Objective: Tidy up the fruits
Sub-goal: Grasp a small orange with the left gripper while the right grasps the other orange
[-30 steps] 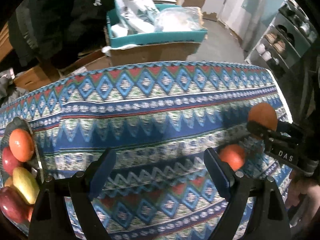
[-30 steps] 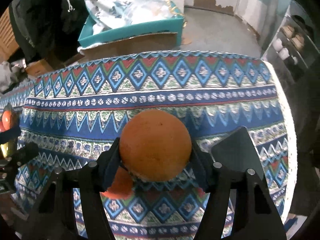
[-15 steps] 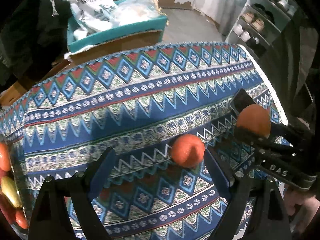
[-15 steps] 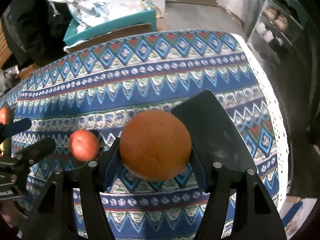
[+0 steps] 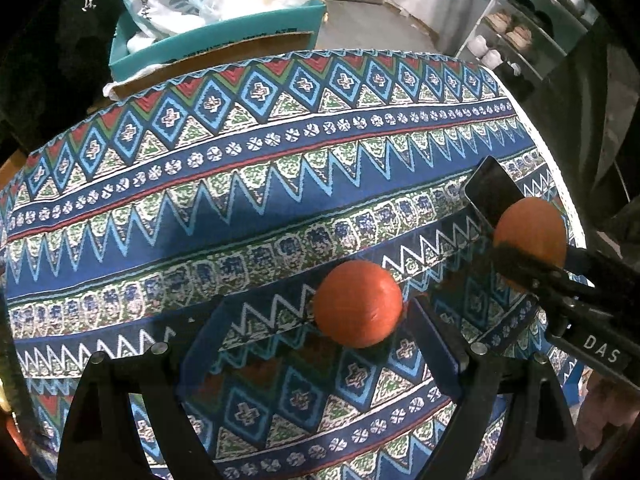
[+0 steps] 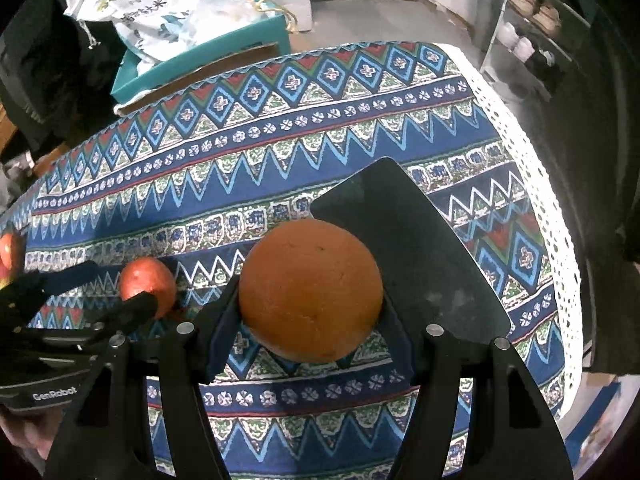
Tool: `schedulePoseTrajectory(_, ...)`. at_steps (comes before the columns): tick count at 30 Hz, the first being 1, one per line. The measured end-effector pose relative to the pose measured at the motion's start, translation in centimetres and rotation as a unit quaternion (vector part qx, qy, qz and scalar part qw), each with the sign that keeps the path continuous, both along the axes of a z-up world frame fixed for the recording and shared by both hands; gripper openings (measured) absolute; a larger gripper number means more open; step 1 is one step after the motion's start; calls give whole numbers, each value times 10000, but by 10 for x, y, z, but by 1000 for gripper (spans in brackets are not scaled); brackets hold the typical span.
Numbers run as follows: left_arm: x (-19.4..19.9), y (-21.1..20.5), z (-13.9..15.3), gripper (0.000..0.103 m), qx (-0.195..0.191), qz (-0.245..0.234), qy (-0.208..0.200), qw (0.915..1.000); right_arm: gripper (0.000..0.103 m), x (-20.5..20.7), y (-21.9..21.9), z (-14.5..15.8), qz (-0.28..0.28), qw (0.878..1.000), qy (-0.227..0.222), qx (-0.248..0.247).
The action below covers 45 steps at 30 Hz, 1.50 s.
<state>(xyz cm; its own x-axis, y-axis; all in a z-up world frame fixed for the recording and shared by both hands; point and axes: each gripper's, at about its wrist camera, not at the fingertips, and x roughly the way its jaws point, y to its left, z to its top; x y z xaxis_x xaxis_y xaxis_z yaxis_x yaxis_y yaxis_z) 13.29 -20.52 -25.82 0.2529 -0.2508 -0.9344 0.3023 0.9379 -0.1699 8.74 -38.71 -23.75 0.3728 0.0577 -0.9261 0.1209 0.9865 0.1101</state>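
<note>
My right gripper (image 6: 310, 312) is shut on a large orange (image 6: 310, 292) and holds it above a black tray (image 6: 416, 248) on the patterned tablecloth; the orange also shows in the left wrist view (image 5: 530, 234). A smaller red-orange fruit (image 5: 357, 303) lies on the cloth between the fingers of my open left gripper (image 5: 316, 316), near the right finger. It also shows in the right wrist view (image 6: 147, 282), partly behind the left gripper (image 6: 92, 292).
The tablecloth's white lace edge (image 6: 552, 216) marks the table's right side. A teal box (image 5: 216, 36) with bags stands behind the table. A shelf with shoes (image 5: 516, 32) is at the right. More fruit (image 6: 7, 250) shows at the far left.
My left gripper has moved right and forward, so the red-orange fruit now lies between its fingers. The right gripper has carried the orange further over the black tray.
</note>
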Motion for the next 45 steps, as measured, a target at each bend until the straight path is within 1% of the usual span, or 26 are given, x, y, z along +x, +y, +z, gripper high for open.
schedulePoseTrajectory(3, 2, -4, -4, 83, -23, -33, 27, 10000, 65, 1, -1, 2, -33, 10000, -27, 36)
schedulePoseTrajectory(5, 2, -8, -8, 74, -47, -106, 109, 9999, 65, 1, -1, 3, -27, 10000, -43, 48)
schedulePoseTrajectory(6, 2, -9, -10, 72, -59, -140, 145, 9998, 65, 1, 0, 4, -24, 10000, -48, 52)
schedulePoseTrajectory(8, 2, -10, -12, 64, -118, -184, 180, 9996, 65, 1, 1, 4, -8, 10000, -52, 58)
schedulePoseTrajectory(9, 1, -11, -12, 63, -168, -203, 179, 9995, 65, 2, 2, 4, 5, 10000, -54, 59)
schedulePoseTrajectory(10, 0, -11, -11, 56, -217, -218, 145, 9994, 65, 2, 3, 4, 13, 10000, -56, 56)
schedulePoseTrajectory(11, -2, -11, -10, 47, -310, -243, 138, 9991, 65, 2, 4, 4, 21, 10000, -56, 52)
schedulePoseTrajectory(12, -2, -13, -8, 47, -336, -255, 128, 9990, 65, 2, 4, 4, 31, 10000, -55, 46)
schedulePoseTrajectory(14, -3, -15, -6, 47, -145, -245, 31, 9996, 65, 2, 6, 5, 65, 10000, -61, 11)
schedulePoseTrajectory(15, -3, -14, -5, 46, -121, -258, -31, 9996, 65, 2, 7, 5, 83, 9999, -70, -13)
schedulePoseTrajectory(22, -6, 4, 20, 46, -118, -191, -299, 9993, 65, 2, 14, 19, 201, 9993, -282, -119)
schedulePoseTrajectory(30, -14, 30, 60, 46, -171, -65, -698, 9974, 65, 0, 29, 52, 349, 9968, -691, -173)
schedulePoseTrajectory(39, -26, 54, 111, 46, -287, 66, -1213, 9922, 65, -7, 52, 91, 642, 9907, -1154, -315)
schedulePoseTrajectory(45, -35, 71, 132, 46, -313, 137, -1465, 9886, 65, -14, 65, 113, 794, 9863, -1418, -296)
